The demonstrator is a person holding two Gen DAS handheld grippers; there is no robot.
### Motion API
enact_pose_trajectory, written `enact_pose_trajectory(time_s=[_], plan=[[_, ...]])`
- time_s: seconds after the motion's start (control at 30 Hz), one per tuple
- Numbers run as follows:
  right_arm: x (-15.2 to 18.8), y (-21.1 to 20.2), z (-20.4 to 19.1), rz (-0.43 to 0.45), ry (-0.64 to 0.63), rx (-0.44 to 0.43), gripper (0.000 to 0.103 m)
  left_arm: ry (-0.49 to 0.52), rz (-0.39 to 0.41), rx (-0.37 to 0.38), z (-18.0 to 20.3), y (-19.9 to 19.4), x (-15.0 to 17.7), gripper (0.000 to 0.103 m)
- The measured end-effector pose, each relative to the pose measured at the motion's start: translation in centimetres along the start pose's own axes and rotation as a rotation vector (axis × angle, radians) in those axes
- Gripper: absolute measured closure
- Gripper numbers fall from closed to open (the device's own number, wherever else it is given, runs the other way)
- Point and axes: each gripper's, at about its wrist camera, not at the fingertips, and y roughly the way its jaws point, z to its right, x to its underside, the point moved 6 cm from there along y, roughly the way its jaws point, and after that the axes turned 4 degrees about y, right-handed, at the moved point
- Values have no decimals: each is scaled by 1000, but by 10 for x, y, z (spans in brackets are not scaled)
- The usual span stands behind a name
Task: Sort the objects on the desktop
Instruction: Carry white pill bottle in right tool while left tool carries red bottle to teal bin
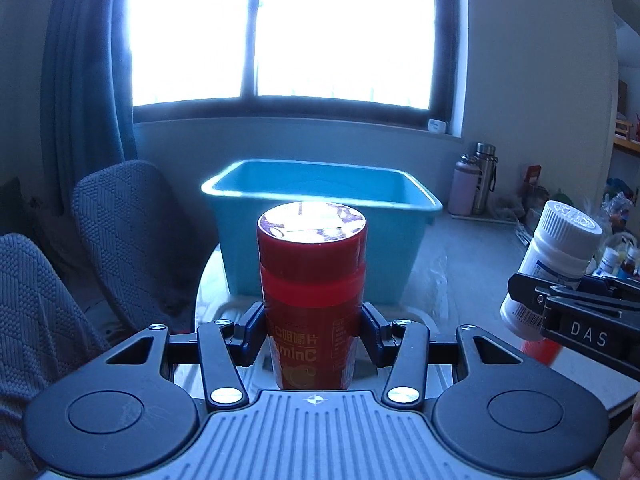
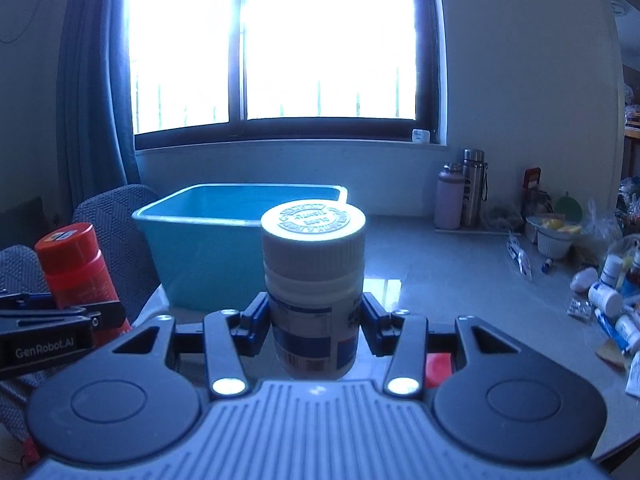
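In the left wrist view, the left gripper (image 1: 313, 334) points level toward a bright window (image 1: 280, 32) that fills the top of the frame. Its 2 fingers are closed partway around a red vitamin C bottle (image 1: 312, 300), pressing its lower body from both sides. The bottle stands upright at the centre of the frame, its flat cap reflecting the window light. Just behind it sits a teal plastic bin (image 1: 320, 216) on a grey tabletop (image 1: 460, 264).

At the right edge of the same view, the right gripper (image 1: 532, 300) comes in sideways, clamped on a white pill bottle (image 1: 552, 264) that leans to the left.

In the right wrist view, the right gripper (image 2: 314, 320) also points level at the window (image 2: 280, 40), its 2 fingers pressed against the sides of the white pill bottle (image 2: 314, 288), upright at the centre of the frame. The teal plastic bin (image 2: 208, 248) sits behind and to the left. At the left edge, the left gripper (image 2: 92, 312) holds the red vitamin C bottle (image 2: 76, 268), tilted.

2 flasks (image 2: 460, 200) stand in the upper right, and more small bottles and packets (image 2: 604, 300) crowd the far right of the table.
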Motion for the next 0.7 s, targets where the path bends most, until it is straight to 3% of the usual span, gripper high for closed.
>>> enact_pose_trajectory(time_s=[0.47,0.7], plan=[[-88,91,-20,67,-10,-36,56,28,74,-18,-31,81,-113,53],[-113,144,-33,60,-1,-26,56,28,44,0,-48,142,-151,53]])
